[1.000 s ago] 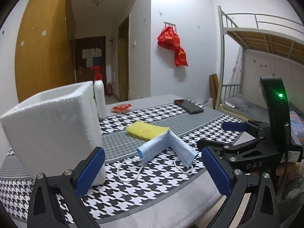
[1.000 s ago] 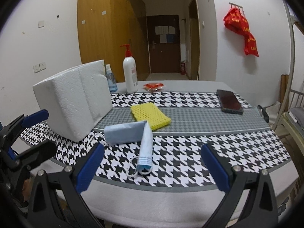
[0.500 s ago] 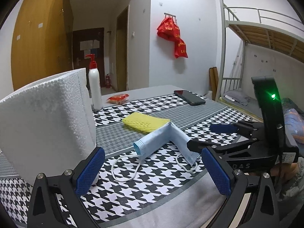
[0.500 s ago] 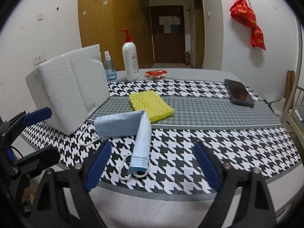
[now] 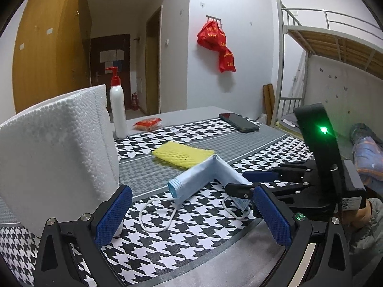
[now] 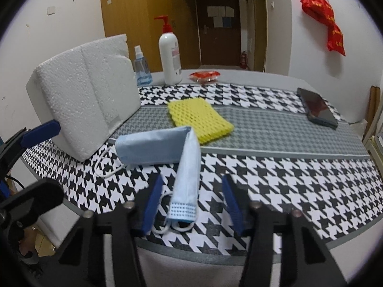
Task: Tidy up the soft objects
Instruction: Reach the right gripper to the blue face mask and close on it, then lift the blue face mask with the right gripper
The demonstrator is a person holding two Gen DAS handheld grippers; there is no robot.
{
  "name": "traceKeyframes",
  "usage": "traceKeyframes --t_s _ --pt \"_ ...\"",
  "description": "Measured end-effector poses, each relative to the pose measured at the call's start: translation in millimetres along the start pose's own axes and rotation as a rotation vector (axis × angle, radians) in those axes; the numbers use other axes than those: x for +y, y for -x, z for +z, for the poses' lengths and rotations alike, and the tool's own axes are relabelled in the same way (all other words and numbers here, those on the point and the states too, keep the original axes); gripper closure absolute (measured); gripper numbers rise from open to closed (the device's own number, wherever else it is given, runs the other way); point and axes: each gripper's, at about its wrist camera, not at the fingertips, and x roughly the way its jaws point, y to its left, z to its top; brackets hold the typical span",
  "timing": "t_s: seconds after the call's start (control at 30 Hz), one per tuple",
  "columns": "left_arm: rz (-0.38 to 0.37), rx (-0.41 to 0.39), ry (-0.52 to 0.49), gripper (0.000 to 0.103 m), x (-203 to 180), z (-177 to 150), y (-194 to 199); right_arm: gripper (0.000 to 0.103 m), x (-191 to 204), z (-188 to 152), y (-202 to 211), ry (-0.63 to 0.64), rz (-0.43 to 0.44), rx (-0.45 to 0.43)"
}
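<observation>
A light blue face mask [image 6: 167, 146] lies bent in an L on the houndstooth table runner [image 6: 275, 174]; it also shows in the left wrist view [image 5: 203, 177]. A yellow foam net [image 6: 198, 117] lies just behind it, also in the left wrist view [image 5: 184, 154]. My right gripper [image 6: 191, 205] is half open, its blue pads either side of the mask's near end, not touching it. It shows from the side in the left wrist view [image 5: 244, 180]. My left gripper [image 5: 191, 217] is wide open and empty near the table's front edge, close to the mask's ear loop [image 5: 158, 215].
A white foam block [image 5: 55, 155] stands at the left, also in the right wrist view [image 6: 83, 105]. Behind are a pump bottle [image 6: 170, 55], a small spray bottle [image 6: 142, 68], a red packet [image 6: 204, 76] and a phone [image 6: 317, 111]. A bunk bed [image 5: 335, 47] stands at right.
My right gripper has moved forward and down to the mask's near end and its jaws have narrowed around it. My left gripper has drifted slightly closer to the table.
</observation>
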Motion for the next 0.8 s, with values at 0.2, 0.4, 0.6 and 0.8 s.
traceKeyframes --t_s 0.2,0.4,0.6,0.8 --pt "0.003 0.005 -0.007 0.001 -3.7 0.8 -2.6 0.062 -1.7 -3.2 -6.4 -0.008 0.012 0.030" --pt "0.005 0.008 -0.004 0.001 -4.2 0.5 -3.1 0.066 -1.9 -2.9 -4.7 -0.002 -0.011 0.015" --pt "0.002 0.008 -0.008 0.001 -5.7 0.2 -3.5 0.082 -3.2 -4.0 -7.0 -0.009 -0.001 0.026" --pt "0.002 0.008 -0.007 0.001 -6.5 0.9 -3.8 0.082 -6.1 -3.2 -8.8 -0.025 0.025 0.032"
